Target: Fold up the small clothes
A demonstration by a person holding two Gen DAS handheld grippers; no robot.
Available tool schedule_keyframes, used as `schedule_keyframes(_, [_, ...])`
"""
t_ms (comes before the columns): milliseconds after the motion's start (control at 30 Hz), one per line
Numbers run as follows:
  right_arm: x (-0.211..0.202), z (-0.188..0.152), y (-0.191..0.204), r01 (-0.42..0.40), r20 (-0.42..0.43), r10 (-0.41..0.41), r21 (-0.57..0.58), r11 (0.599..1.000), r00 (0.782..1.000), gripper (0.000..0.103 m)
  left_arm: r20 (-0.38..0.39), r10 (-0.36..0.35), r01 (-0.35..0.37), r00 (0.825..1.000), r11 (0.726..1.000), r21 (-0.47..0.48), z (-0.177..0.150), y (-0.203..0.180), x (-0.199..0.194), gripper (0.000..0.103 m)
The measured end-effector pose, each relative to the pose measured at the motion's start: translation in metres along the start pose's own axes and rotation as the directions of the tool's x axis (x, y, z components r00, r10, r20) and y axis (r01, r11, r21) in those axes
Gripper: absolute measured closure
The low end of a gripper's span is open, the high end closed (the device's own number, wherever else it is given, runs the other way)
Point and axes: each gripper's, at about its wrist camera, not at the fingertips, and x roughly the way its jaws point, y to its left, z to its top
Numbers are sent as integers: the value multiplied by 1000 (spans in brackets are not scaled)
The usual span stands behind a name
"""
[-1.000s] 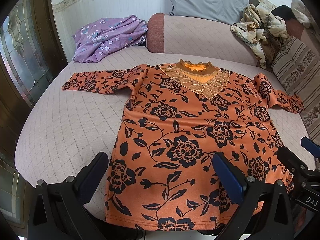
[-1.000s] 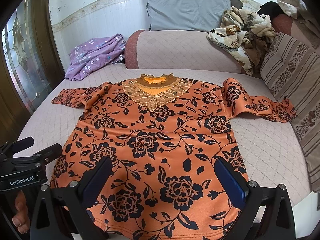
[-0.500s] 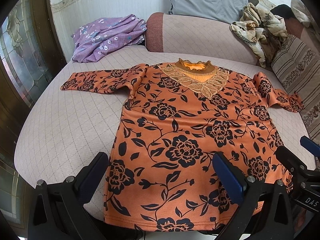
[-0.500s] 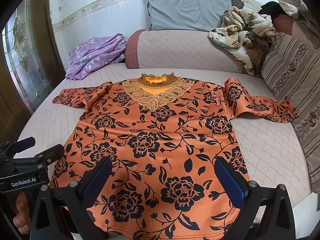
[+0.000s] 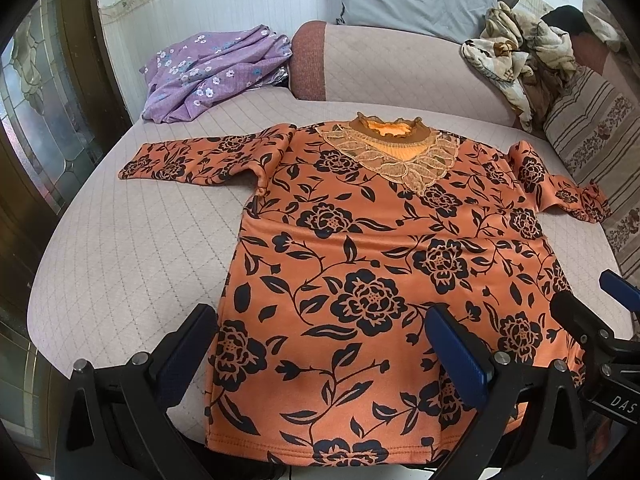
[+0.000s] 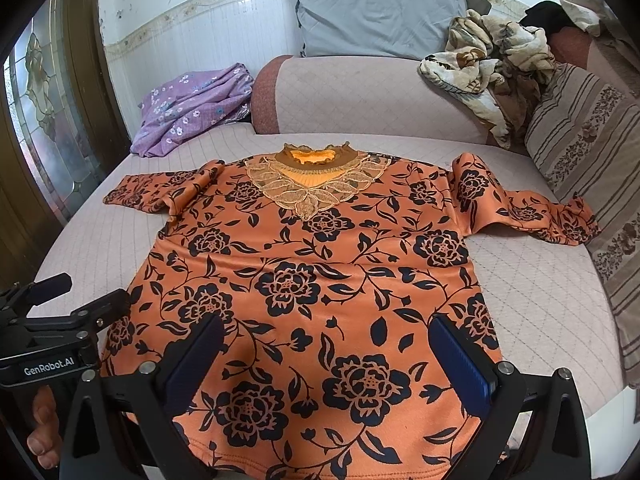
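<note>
An orange blouse (image 5: pixel 380 264) with a black floral print lies flat and face up on the quilted bed (image 5: pixel 120 264), collar toward the bolster (image 5: pixel 400 68) and hem at the near edge. Its lace neckline (image 5: pixel 404 160) sits just in front of the bolster. One sleeve (image 5: pixel 200 158) extends sideways from the blouse toward the purple floral garment (image 5: pixel 212 68), which lies well apart from it in the corner beside the bolster. The other sleeve (image 6: pixel 532 212) is creased and its cuff reaches the striped cushion (image 6: pixel 592 152).

The left hand-held gripper (image 5: pixel 320 356) hangs above the blouse hem, fingers spread wide, holding nothing; whether they touch the fabric cannot be told. The right hand-held gripper (image 6: pixel 330 360) is likewise spread wide above the hem region of the blouse, gripping nothing. In the right wrist view the left device appears beside the blouse's side seam, with the person's fingers (image 6: pixel 42 420) visible beneath it.

A grey pillow (image 6: pixel 380 12) stands behind the bolster, and a crumpled patterned blanket (image 6: pixel 488 60) rests on the bolster's far end.
</note>
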Motion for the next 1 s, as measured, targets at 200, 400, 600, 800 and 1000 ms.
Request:
schedule_keyframes(200, [10,5,-13,-45,-5,45,36,998,999,0,-15,-4,3,1000,999,-50,6,27,15,0])
schedule_keyframes(400, [6,19,-117,-164,88,145,294,941,986,0,-58,160,-169,985,962,-213,28,118,63,0])
schedule_keyframes(600, [45,19,-285,-130,125,62,665,735,990,5,-145,316,-346,938,886,-310,38,196,120,0])
schedule_keyframes(800, [105,27,-411,-10,54,-60,821,570,997,20,-176,328,-372,928,838,-399,34,229,153,0])
schedule_keyframes(1000, [158,55,-473,136,-34,-190,823,552,981,37,-201,302,-362,932,812,-457,26,241,169,0])
